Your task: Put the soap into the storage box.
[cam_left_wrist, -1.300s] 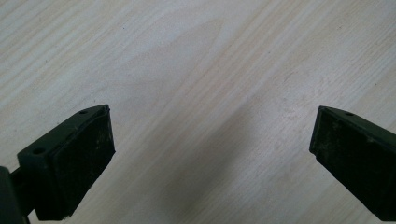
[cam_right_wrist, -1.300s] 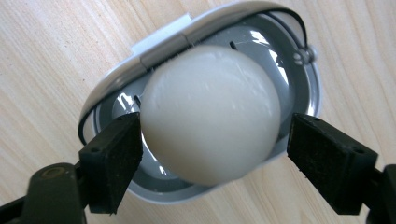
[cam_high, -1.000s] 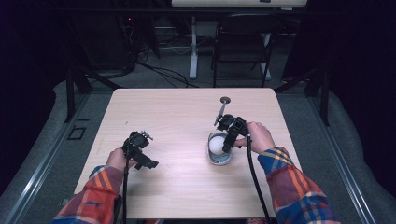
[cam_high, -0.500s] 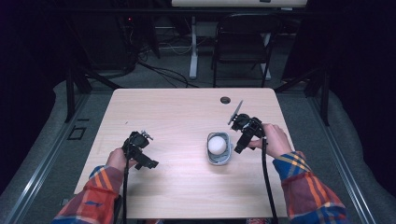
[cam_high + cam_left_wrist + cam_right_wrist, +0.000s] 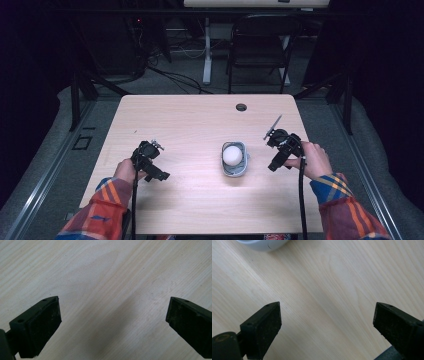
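Note:
A small grey cup (image 5: 234,167) stands near the middle of the wooden table (image 5: 200,125) with a white ball (image 5: 232,154) resting in it. To its right, my right gripper (image 5: 275,162) is held open a short way from the cup, nothing between its jaws. In the right gripper view the gripper (image 5: 325,325) points down at bare wood, and the cup's rim (image 5: 263,244) shows at the top left. My left gripper (image 5: 157,172) is at the left of the table, open over bare wood, as the left gripper view (image 5: 113,320) confirms.
A round cable hole (image 5: 241,107) sits near the table's far edge. Beyond the table stand a dark chair (image 5: 260,45) and cables on the floor. Cables trail from both grippers toward the near edge.
My right gripper has drawn back to the right, away from the cup where it stood a second ago. The white ball stays in the cup. The left gripper has held still.

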Demonstrator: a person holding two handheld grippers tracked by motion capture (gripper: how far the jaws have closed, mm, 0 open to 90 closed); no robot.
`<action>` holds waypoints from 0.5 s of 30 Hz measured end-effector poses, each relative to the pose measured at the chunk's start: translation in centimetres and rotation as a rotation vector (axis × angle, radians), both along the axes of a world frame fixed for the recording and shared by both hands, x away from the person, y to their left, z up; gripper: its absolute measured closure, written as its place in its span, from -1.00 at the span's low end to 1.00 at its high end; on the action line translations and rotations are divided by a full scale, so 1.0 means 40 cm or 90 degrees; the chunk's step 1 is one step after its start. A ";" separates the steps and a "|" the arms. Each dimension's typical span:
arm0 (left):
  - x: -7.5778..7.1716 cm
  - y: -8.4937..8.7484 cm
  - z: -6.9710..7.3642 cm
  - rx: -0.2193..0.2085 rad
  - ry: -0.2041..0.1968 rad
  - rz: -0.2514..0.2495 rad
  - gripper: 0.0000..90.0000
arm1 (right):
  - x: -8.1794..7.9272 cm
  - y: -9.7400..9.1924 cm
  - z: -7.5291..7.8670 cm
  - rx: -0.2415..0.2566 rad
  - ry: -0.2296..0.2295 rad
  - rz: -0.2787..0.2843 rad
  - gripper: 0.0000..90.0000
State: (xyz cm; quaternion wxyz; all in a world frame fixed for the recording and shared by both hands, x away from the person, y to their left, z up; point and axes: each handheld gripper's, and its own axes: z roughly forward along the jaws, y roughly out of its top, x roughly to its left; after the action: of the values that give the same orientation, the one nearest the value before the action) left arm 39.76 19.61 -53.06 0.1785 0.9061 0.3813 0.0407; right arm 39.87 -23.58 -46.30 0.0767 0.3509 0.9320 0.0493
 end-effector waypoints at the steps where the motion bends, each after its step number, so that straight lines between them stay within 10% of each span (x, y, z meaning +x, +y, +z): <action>1: 0.000 0.000 0.000 0.000 0.002 0.000 -1.00 | -0.006 -0.008 -0.005 0.010 -0.004 -0.009 -0.83; 15: 0.000 0.000 -0.001 0.001 0.001 0.000 -1.00 | -0.066 -0.113 -0.057 -0.004 0.003 -0.047 -0.83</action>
State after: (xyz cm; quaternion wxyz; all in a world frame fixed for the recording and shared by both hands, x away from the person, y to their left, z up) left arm 39.78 19.61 -53.10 0.1779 0.9063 0.3813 0.0404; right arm 37.24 -28.08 -48.57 0.0774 0.3847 0.9188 0.0428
